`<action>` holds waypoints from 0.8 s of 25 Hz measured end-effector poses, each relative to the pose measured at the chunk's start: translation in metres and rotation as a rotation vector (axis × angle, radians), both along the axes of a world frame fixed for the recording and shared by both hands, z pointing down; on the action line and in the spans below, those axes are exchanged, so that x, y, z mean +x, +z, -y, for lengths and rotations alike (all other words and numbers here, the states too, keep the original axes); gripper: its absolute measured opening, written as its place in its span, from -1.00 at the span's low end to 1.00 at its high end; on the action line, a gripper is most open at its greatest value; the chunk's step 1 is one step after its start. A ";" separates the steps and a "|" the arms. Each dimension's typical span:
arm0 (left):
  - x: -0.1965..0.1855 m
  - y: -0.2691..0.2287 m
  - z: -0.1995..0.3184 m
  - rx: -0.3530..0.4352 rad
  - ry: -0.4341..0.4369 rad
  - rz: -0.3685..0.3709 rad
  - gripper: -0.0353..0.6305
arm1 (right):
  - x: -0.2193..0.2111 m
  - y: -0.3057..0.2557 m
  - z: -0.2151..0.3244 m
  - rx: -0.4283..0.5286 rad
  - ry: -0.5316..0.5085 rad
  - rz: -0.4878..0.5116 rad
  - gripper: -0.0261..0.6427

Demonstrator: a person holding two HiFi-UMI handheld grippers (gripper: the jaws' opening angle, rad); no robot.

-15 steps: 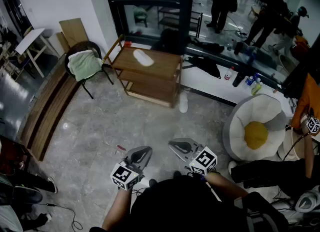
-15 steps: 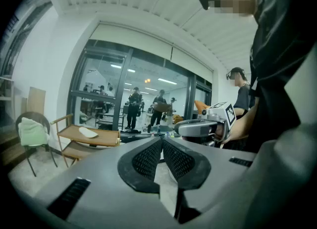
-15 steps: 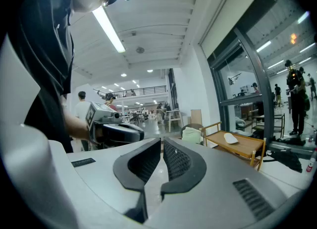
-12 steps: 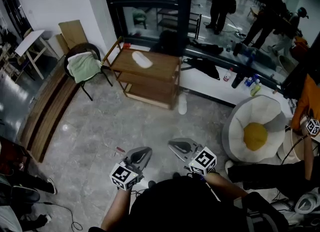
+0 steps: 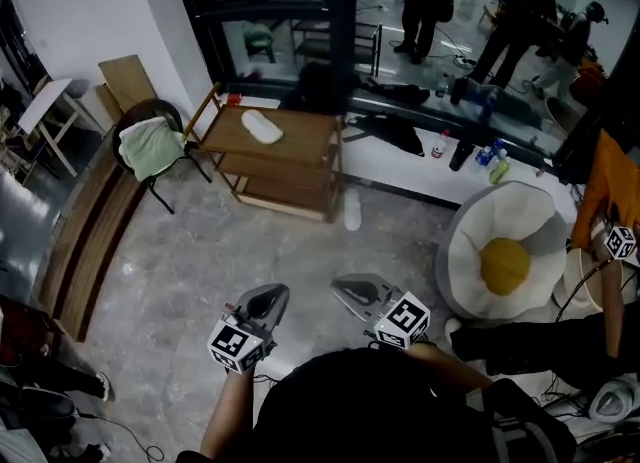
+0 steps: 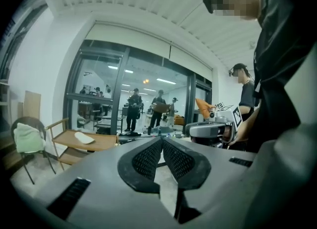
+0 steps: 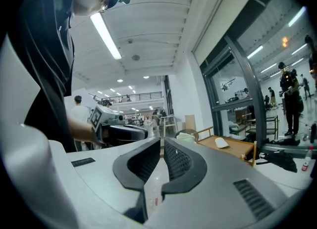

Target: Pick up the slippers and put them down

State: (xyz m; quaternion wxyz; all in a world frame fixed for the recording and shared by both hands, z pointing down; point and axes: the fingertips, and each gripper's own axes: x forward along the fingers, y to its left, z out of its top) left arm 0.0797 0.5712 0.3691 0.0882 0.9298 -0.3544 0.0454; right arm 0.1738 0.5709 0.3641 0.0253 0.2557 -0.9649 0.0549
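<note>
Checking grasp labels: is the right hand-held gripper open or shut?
Shut and empty: the right hand-held gripper shows pads nearly touching, nothing between.

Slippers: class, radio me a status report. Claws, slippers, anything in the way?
Left claw, right claw: both shut, empty. One slipper on wooden shelf, second slipper on floor beside it. Nothing seen blocking the way.

In head view, wooden shelf (image 5: 303,133) & slipper (image 5: 262,127) shifted left.
</note>
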 end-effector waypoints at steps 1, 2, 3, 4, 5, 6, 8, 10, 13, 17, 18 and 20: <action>0.003 0.002 0.003 -0.002 -0.005 -0.001 -0.82 | 0.005 0.003 0.003 0.002 0.014 -0.005 -0.82; 0.005 0.004 0.006 -0.003 -0.011 -0.002 -0.82 | 0.010 0.005 0.005 0.005 0.021 -0.011 -0.82; 0.007 0.005 0.009 -0.004 -0.018 -0.002 -0.82 | 0.014 0.007 0.007 0.008 0.021 -0.015 -0.82; 0.007 0.007 0.012 -0.005 -0.026 -0.002 -0.82 | 0.016 0.008 0.008 0.011 0.015 -0.015 -0.82; 0.007 0.008 0.016 -0.007 -0.033 -0.003 -0.82 | 0.018 0.008 0.009 0.014 0.007 -0.014 -0.82; 0.007 0.009 0.019 -0.010 -0.040 -0.002 -0.82 | 0.021 0.008 0.011 0.014 -0.001 -0.011 -0.82; 0.009 0.012 0.027 -0.017 -0.055 -0.004 -0.82 | 0.027 0.009 0.016 0.006 -0.007 -0.001 -0.82; 0.010 0.014 0.034 -0.022 -0.069 -0.003 -0.82 | 0.030 0.012 0.026 -0.014 -0.002 0.015 -0.82; 0.006 0.015 0.043 -0.024 -0.077 0.015 -0.82 | 0.026 0.019 0.045 -0.055 -0.001 0.035 -0.82; -0.004 0.024 0.063 -0.033 -0.089 0.034 -0.82 | 0.010 0.023 0.074 -0.062 -0.024 0.024 -0.82; -0.008 0.027 0.071 -0.035 -0.093 0.029 -0.82 | 0.006 0.024 0.083 -0.057 -0.024 0.019 -0.82; -0.020 0.031 0.092 -0.040 -0.095 0.017 -0.82 | -0.004 0.026 0.107 -0.056 -0.013 0.011 -0.82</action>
